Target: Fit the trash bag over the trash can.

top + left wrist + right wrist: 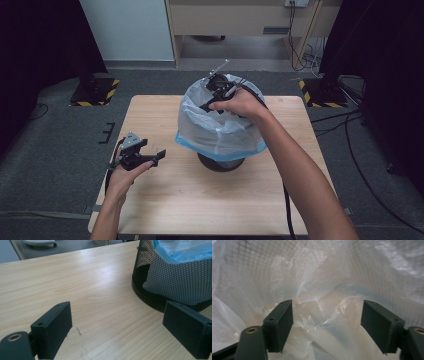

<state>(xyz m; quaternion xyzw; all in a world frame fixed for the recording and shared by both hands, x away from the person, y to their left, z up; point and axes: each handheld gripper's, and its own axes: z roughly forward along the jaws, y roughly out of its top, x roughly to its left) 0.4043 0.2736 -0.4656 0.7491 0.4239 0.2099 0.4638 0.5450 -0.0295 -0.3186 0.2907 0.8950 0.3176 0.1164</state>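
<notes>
Left gripper (159,155) low over the pale wooden counter (165,200), fingers (52,328) spread, empty, beside the black mesh bin (172,282). Right gripper (327,325) down inside the translucent white plastic liner bag (312,285) at mid-counter, fingers (279,323) spread, pinching nothing. Best pressed gently toward the base, spreading film without snagging or tearing

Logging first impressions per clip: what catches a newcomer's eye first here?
The black mesh bin at the table's centre, lined with a pale plastic bag folded over its rim. The right gripper reaches into the bag, jaws open; the left gripper waits open beside the bin.
</notes>
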